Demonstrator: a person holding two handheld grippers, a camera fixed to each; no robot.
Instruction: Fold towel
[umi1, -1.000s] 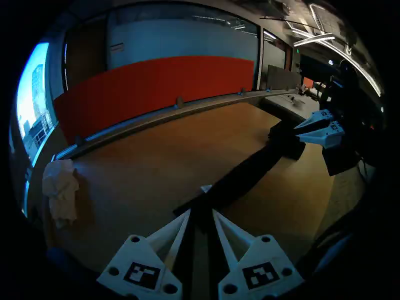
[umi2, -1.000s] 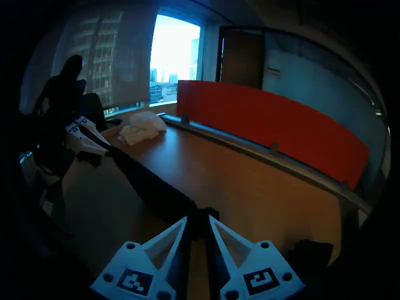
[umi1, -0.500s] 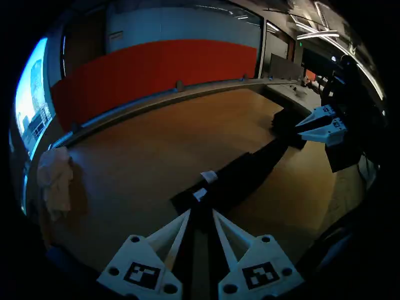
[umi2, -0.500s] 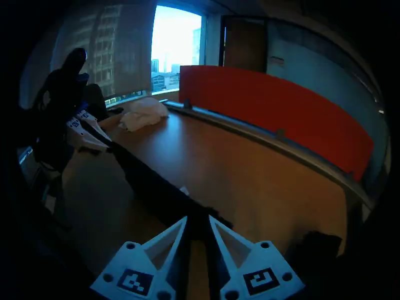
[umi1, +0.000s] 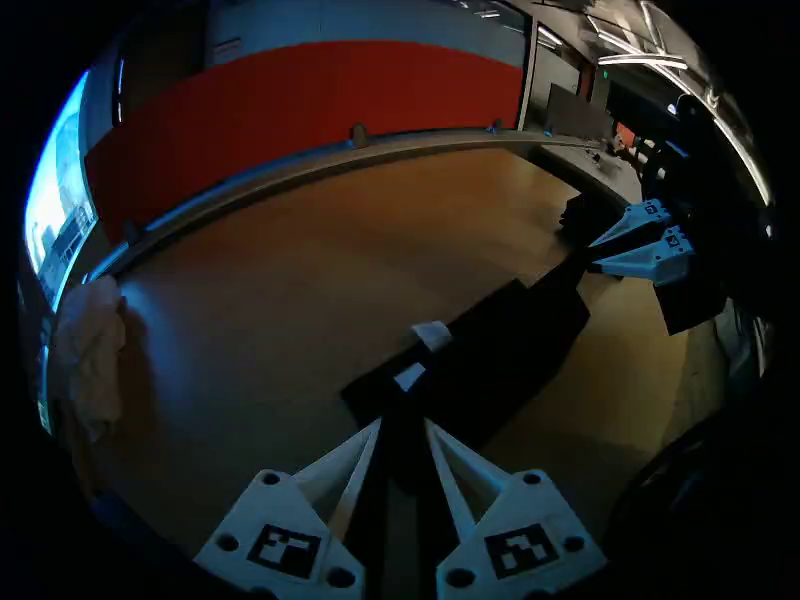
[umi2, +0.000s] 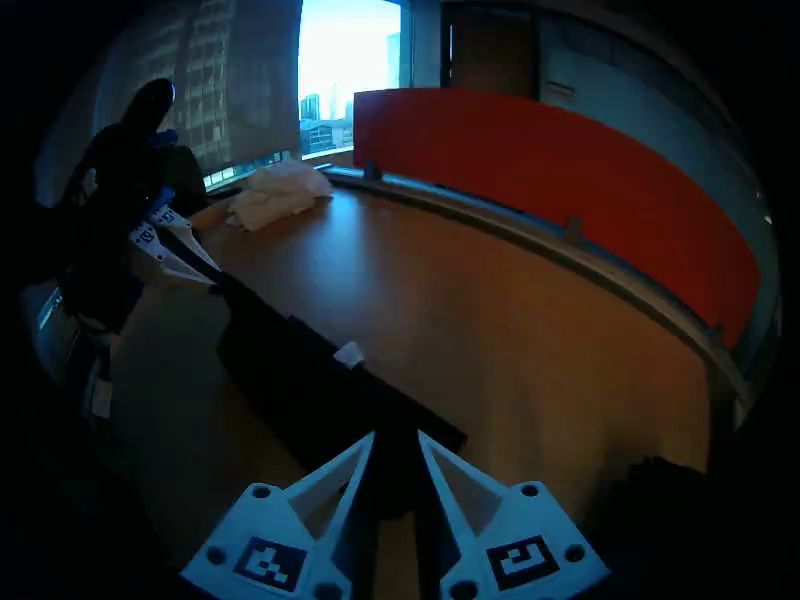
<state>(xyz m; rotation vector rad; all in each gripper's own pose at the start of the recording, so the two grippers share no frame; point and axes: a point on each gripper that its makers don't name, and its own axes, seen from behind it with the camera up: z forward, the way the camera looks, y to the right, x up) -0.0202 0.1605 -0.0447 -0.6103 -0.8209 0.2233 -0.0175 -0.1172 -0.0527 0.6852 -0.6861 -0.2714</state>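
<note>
Towel (umi1: 500, 340) pinched by left claw (umi1: 402, 425), right claw (umi2: 395, 437); left gripper view catches lights (umi1: 640, 60).

**Left gripper view.** The towel (umi1: 490, 350) lies across the desk (umi1: 280, 290). It runs from the left gripper (umi1: 400, 440) in the foreground to the right gripper (umi1: 597, 258) at far right, and each end is pinched between that gripper's fingers. A tag (umi1: 432, 334) sits on the towel near the left gripper. A crumpled cloth (umi1: 85, 350) rests at the desk's left edge, well apart from the towel. A partition (umi1: 300, 100) stands along the desk's far edge.

**Right gripper view.** A window (umi2: 345, 55) stands behind the cloth. The towel's gripped ends seem slightly raised off the desk, though dim light leaves this uncertain.
</note>
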